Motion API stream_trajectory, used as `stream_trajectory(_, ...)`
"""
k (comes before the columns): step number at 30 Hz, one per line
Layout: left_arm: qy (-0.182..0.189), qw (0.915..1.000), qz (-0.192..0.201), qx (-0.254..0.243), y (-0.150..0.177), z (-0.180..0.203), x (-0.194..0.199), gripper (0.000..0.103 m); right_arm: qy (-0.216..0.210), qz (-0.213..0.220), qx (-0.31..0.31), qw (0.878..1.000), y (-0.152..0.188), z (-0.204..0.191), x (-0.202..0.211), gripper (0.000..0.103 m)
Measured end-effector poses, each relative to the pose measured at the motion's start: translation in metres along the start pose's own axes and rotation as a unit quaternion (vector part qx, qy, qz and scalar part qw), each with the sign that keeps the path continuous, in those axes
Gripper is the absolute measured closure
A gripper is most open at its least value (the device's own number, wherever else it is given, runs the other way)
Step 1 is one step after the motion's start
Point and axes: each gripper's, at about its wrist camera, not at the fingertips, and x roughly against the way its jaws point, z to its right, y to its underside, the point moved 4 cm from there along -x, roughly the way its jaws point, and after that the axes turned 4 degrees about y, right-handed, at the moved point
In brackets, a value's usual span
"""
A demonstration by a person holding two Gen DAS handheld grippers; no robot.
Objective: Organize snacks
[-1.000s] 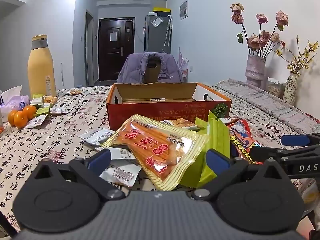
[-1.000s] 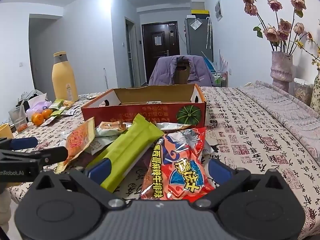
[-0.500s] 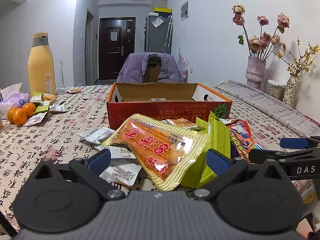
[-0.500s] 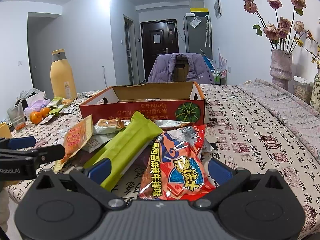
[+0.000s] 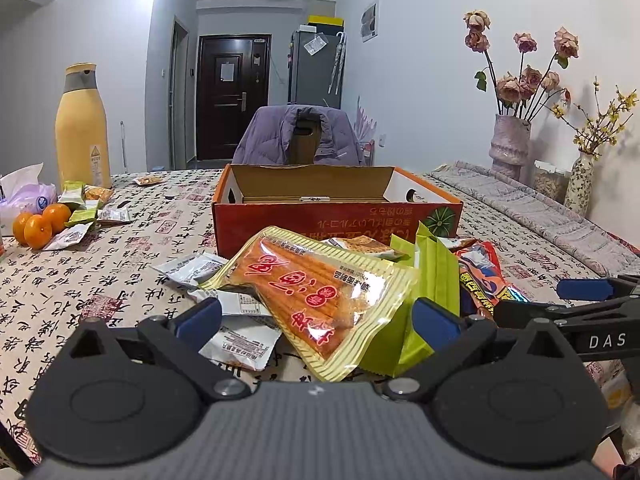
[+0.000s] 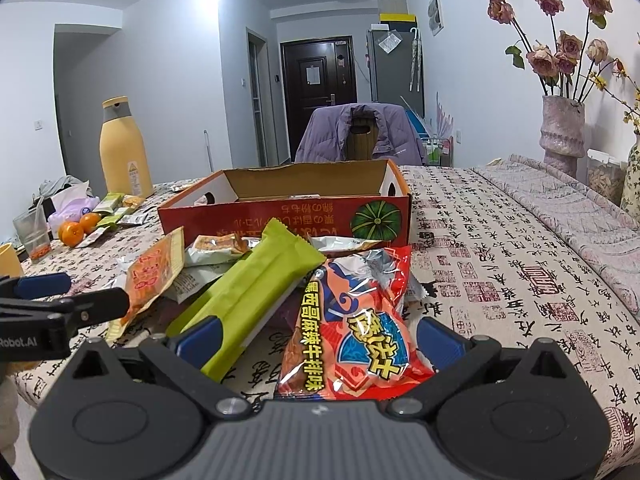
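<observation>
Hovering low over a snack pile on the patterned tablecloth (image 6: pixel 500 240), both tongs spread wide, nothing gripped.

Left gripper (image 5: pixel 316 316): blue pads apart, one each side of the yellow-edged orange packet (image 5: pixel 320 292), which lies between them on top of the pile. No contact that I can make out. Small white sachets (image 5: pixel 240 340) under and beside it.

Right gripper (image 6: pixel 316 332): equally wide. Red foil bag (image 6: pixel 356 328) lies between its pads, the green wrapper (image 6: pixel 256 292) slanting across by the left pad. Whether the pads touch either one, cannot tell.

Open red cardboard box (image 5: pixel 336 216) sits just behind the pile; what it holds is hidden from this low angle.

Far left on the table: oranges (image 5: pixel 38 226), more small packets (image 5: pixel 86 216), tall yellow bottle (image 5: pixel 82 128). Vase of dried roses (image 6: pixel 562 136) at right.
</observation>
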Motion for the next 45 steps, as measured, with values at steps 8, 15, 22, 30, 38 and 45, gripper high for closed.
stream_trajectory(8, -0.002, 1.0000, 0.003, 0.000, 0.0002, -0.0003, -0.0001, 0.000, 0.000, 0.000, 0.000, 1.000, 0.0001, 0.0000, 0.0000, 0.000)
stream_trajectory(15, -0.003, 1.0000, 0.003, 0.003, 0.0004, -0.0019, -0.0003, 0.000, 0.000, 0.000, 0.000, 1.000, 0.0001, 0.0000, 0.0001, 0.000)
stream_trajectory(22, -0.003, 1.0000, 0.003, 0.002, 0.0004, -0.0018, -0.0002, 0.000, 0.000, -0.001, 0.000, 1.000, 0.0002, -0.0001, -0.0001, 0.000)
stream_trajectory(30, -0.002, 1.0000, 0.003, 0.003, 0.0005, -0.0018, -0.0002, 0.000, 0.000, -0.001, 0.000, 1.000, 0.0002, -0.0002, -0.0003, 0.000)
stream_trajectory(38, -0.002, 1.0000, 0.003, 0.003, 0.0005, -0.0019, -0.0002, 0.000, 0.000, -0.001, 0.000, 1.000, -0.0001, -0.0001, -0.0003, 0.000)
stream_trajectory(45, -0.003, 1.0000, 0.002, 0.003, 0.0012, -0.0020, -0.0010, 0.000, 0.002, -0.004, -0.001, 1.000, 0.0019, 0.0017, -0.0029, 0.000)
